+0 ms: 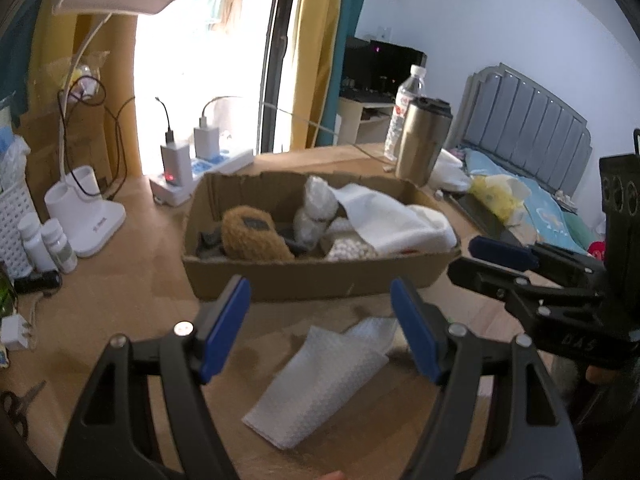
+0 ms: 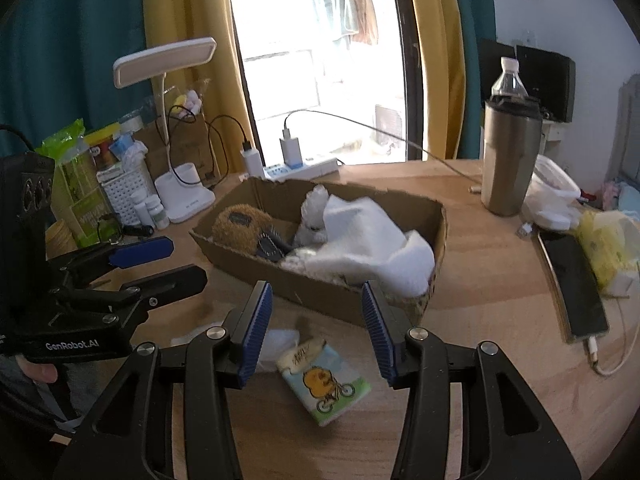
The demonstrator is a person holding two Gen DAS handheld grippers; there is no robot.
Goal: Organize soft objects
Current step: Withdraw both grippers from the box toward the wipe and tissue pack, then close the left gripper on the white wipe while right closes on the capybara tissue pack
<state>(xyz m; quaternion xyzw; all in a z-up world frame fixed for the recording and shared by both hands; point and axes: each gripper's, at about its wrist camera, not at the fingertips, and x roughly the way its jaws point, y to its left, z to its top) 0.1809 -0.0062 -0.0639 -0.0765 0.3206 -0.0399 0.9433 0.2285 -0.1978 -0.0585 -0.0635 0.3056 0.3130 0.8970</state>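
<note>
- Readable writing: the body of the left gripper point(image 2: 156, 264), seen from the right wrist view, bears "GenRobot.AI" in white; the right gripper point(image 1: 476, 258), seen from the left wrist view, shows raised letters that look like "DAS" upside down. The white desk lamp point(image 2: 176, 128) base and the tissue pack carry small print too blurred to read.
- The left gripper point(image 1: 320, 328) has its blue pads spread wide with nothing between them; it hangs above a sheet of bubble wrap point(image 1: 320, 384) lying flat on the wooden table point(image 1: 132, 300), just in front of the cardboard box point(image 1: 312, 276).
- The right gripper point(image 2: 316, 328) stands partly spread and pinches nothing; below it on the table point(image 2: 480, 280) lies a pocket tissue pack point(image 2: 324, 380) printed with a yellow cartoon figure riding a bicycle.
- The cardboard box point(image 2: 320, 292) holds the soft things: a brown plush toy point(image 2: 240, 228) with a dark label, a white plush animal point(image 2: 314, 216), a white towel point(image 2: 372, 244), and a dark comb-like item point(image 2: 272, 246).
- Only the right wrist view shows the tissue pack, a phone point(image 2: 576, 280) on a charging cable and green packets at the left.
- Only the left wrist view shows the bubble wrap clearly, scissors point(image 1: 20, 404) at the table's edge, and a bed with a grey headboard point(image 1: 532, 120).
- Both show a steel tumbler point(image 2: 510, 160), a water bottle point(image 2: 508, 80) and a power strip point(image 2: 304, 168) with chargers.
</note>
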